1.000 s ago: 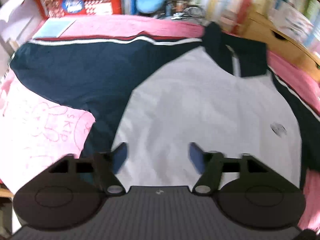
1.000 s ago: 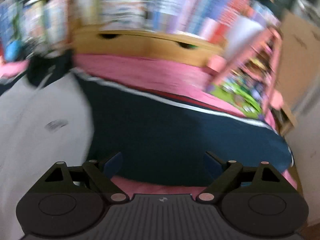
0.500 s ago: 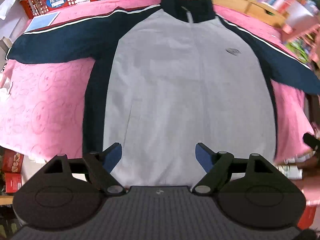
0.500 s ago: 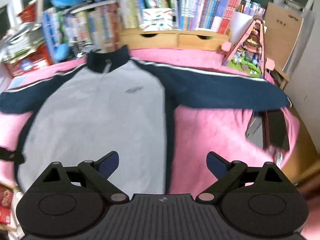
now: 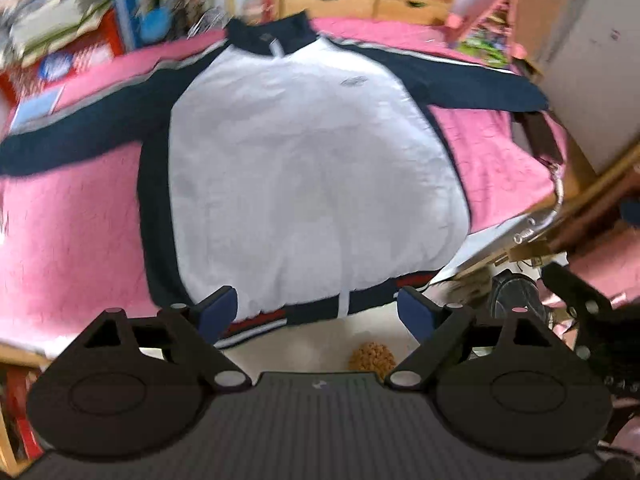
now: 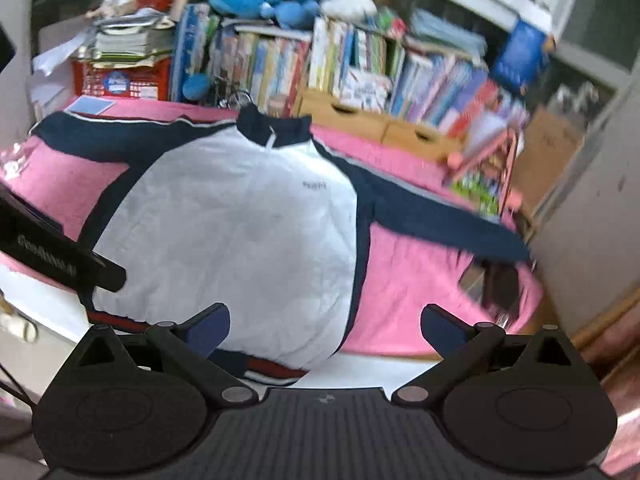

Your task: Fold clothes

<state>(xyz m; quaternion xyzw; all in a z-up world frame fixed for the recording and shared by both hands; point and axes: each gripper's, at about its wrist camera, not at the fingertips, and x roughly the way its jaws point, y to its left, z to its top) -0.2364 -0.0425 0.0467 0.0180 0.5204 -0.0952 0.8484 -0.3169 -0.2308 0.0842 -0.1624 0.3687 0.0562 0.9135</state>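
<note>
Lying spread flat: white-and-navy zip jacket (image 5: pixel 304 168) on pink bed (image 5: pixel 68 232); hem overhangs near edge, may slide. Left tool (image 5: pixel 316 312), right tool (image 6: pixel 325 326): fingers apart, empty.

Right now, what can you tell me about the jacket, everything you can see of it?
The jacket lies flat, front up, on the pink bedspread, unfolded. White body, navy side panels, navy stand-up collar, and navy sleeves with pale stripes spread out to both sides. Its navy hem has red and white bands and hangs over the near edge. Small chest logo. The fabric looks thin and slightly wrinkled. Neither gripper touches it.
</note>
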